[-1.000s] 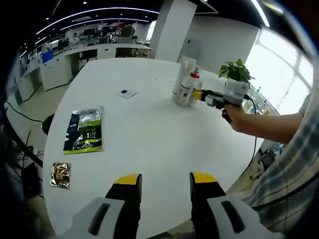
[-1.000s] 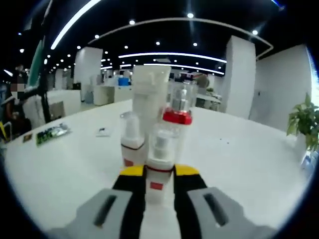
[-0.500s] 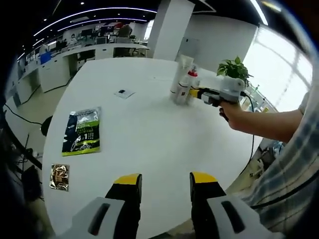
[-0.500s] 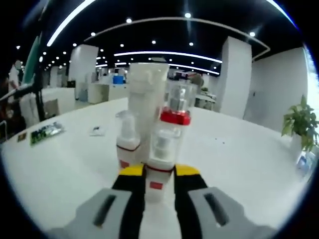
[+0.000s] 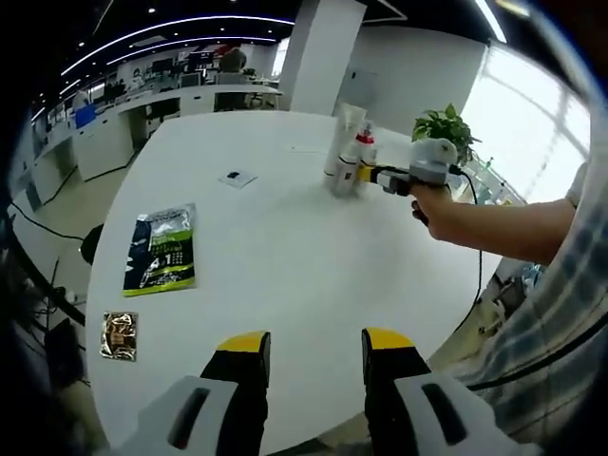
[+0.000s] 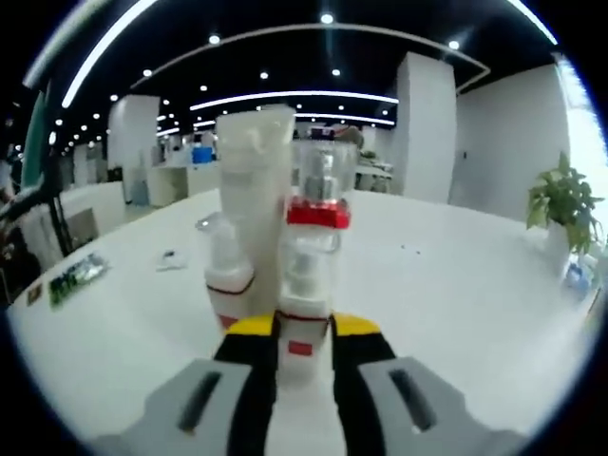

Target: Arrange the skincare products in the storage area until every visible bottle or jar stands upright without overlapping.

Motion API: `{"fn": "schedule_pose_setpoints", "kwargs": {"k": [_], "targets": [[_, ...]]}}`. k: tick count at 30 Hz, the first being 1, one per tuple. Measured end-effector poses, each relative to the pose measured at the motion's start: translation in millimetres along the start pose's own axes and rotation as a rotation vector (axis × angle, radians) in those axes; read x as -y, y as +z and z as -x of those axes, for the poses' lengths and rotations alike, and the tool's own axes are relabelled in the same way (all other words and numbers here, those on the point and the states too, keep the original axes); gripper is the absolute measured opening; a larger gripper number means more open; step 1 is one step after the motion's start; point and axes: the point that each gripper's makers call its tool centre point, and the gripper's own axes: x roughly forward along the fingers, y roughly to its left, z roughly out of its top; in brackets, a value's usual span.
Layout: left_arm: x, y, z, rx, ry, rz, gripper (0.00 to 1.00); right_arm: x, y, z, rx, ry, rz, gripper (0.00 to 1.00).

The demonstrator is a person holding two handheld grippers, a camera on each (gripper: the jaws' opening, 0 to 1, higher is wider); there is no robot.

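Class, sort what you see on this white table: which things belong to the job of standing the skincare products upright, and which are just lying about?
Part of the job:
small pump bottle, held in the right gripper
white tube
red-collared bottle
second small pump bottle

Just lying about:
green packet
gold sachet
small card
potted plant

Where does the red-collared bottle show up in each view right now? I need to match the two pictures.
Left gripper view: the red-collared bottle stands far across the white table, upper centre-right, in the bottle cluster just ahead of the right gripper.
Right gripper view: it rises at centre, behind the small bottle in the jaws.
Shared landmark: the tall white tube beside it.
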Motion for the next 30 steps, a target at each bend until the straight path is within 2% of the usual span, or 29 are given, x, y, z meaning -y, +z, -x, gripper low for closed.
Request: {"fn": "schedule_pose_setpoints", "kwargs": {"k": [5, 10, 12, 15, 18, 20, 22, 24, 25, 28, 30], "targets": [[2.0, -2.4, -1.1, -0.003, -0.006, -0.003, 0.39, 0.4, -2.3, 7.1, -0.009, 0.012, -0.034, 0.30], [3.3, -0.6, -5.0, -0.001, -0.017, 0.015, 0.40, -1.0, -9.2, 22.5, -0.059, 0.021, -0.097, 0.39], [1.3, 2.6, -8.2, 0.002, -0.014, 0.020, 0.42, -4.4, -16.2, 31.2, -0.106, 0.048, -0.127, 0.38], [-6.1, 10.2, -13.4, 0.012, -0.001, 0.026, 0.43, -5.1, -17.8, 46.7, -0.118, 0.065, -0.122, 0.38], [-25.2, 22.4, -19.5, 0.021, 0.040, 0.047, 0.48, -4.3, -22.2, 64.1, -0.143, 0.106, -0.077, 0.38], [-38.7, 33.9, -21.7, 0.037, 0.067, 0.063, 0.50, -1.5, -21.5, 78.0, -0.146, 0.112, -0.086, 0.37], [-57.1, 43.5, -24.6, 0.046, 0.107, 0.064, 0.51, 0.2, -22.2, 90.3, -0.154, 0.125, -0.092, 0.37], [-80.3, 47.6, -26.9, 0.028, 0.176, 0.099, 0.52, -3.5, -26.1, 102.7, -0.179, 0.163, -0.047, 0.37], [-94.5, 50.4, -30.0, 0.026, 0.204, 0.099, 0.55, -2.0, -26.7, 107.1, -0.180, 0.160, -0.040, 0.37], [-111.7, 56.7, -36.6, 0.029, 0.225, 0.116, 0.67, -2.8, -31.6, 122.1, -0.205, 0.184, -0.034, 0.40], [-130.5, 61.0, -44.6, 0.011, 0.251, 0.144, 0.73, -2.5, -33.6, 132.6, -0.215, 0.188, -0.015, 0.41]]}}
